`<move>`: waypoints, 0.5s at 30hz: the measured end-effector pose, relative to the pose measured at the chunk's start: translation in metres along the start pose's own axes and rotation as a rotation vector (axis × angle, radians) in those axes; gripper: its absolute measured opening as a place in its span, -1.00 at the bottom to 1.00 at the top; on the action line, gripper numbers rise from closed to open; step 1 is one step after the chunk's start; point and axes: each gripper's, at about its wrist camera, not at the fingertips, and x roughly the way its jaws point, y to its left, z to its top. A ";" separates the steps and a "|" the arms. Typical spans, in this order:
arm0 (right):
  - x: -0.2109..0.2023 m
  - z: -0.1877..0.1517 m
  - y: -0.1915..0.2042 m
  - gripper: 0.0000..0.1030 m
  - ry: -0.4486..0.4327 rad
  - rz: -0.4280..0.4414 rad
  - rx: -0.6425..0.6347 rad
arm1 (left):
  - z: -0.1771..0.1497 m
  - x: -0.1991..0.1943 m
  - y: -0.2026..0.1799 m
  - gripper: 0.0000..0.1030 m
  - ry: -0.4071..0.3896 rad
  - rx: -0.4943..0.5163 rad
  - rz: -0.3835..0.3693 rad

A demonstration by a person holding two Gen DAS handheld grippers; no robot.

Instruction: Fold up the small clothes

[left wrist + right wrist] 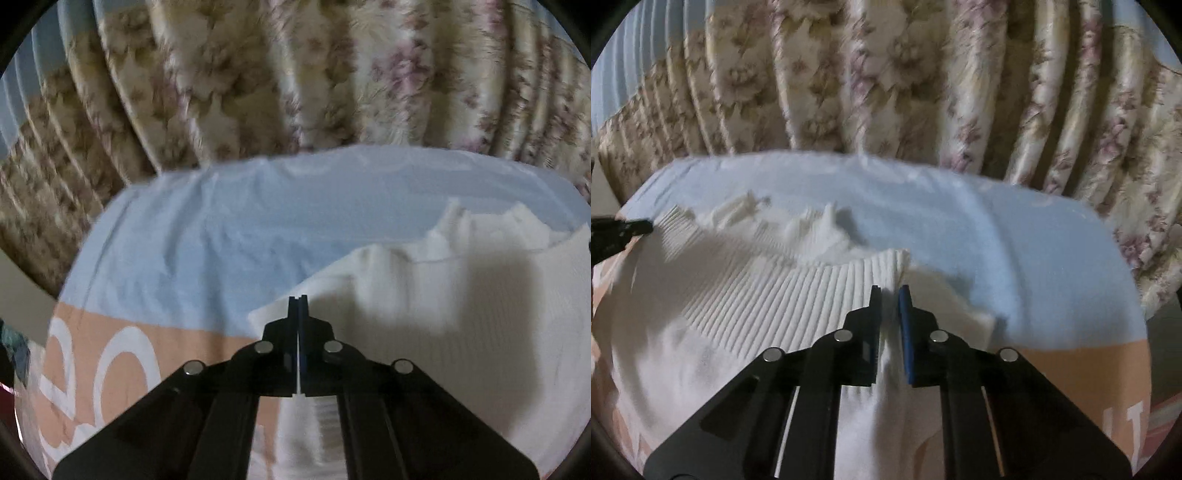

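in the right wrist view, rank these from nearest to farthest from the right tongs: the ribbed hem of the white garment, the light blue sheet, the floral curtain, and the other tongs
1. Ribbed hem of the white garment, pinched between the right tongs.
2. Light blue sheet, just beyond and to the right.
3. Left tongs, at the garment's far left edge.
4. Floral curtain, hanging behind the bed.

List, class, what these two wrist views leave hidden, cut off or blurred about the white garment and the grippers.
- White ribbed garment: its near part is hidden under the right gripper and cut off by the bottom edge in both views.
- Left gripper: the frame hides how much cloth its shut jaws pinch.
- Floral curtain: pattern blurred in both views.
- Printed sheet: lettering cut off by the lens rim.
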 end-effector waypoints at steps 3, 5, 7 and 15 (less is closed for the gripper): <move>0.014 -0.001 -0.006 -0.80 0.045 -0.016 0.010 | -0.004 0.007 0.005 -1.00 0.040 -0.002 -0.002; 0.027 -0.004 -0.004 -0.79 0.105 -0.023 -0.006 | -0.008 -0.001 0.006 -0.99 0.039 0.002 -0.016; 0.024 -0.003 -0.006 -0.67 0.103 -0.021 0.005 | -0.014 -0.017 0.006 -0.85 0.034 0.009 -0.031; -0.054 -0.017 -0.008 0.16 0.026 0.062 0.066 | -0.064 -0.087 -0.017 0.51 -0.004 0.061 -0.104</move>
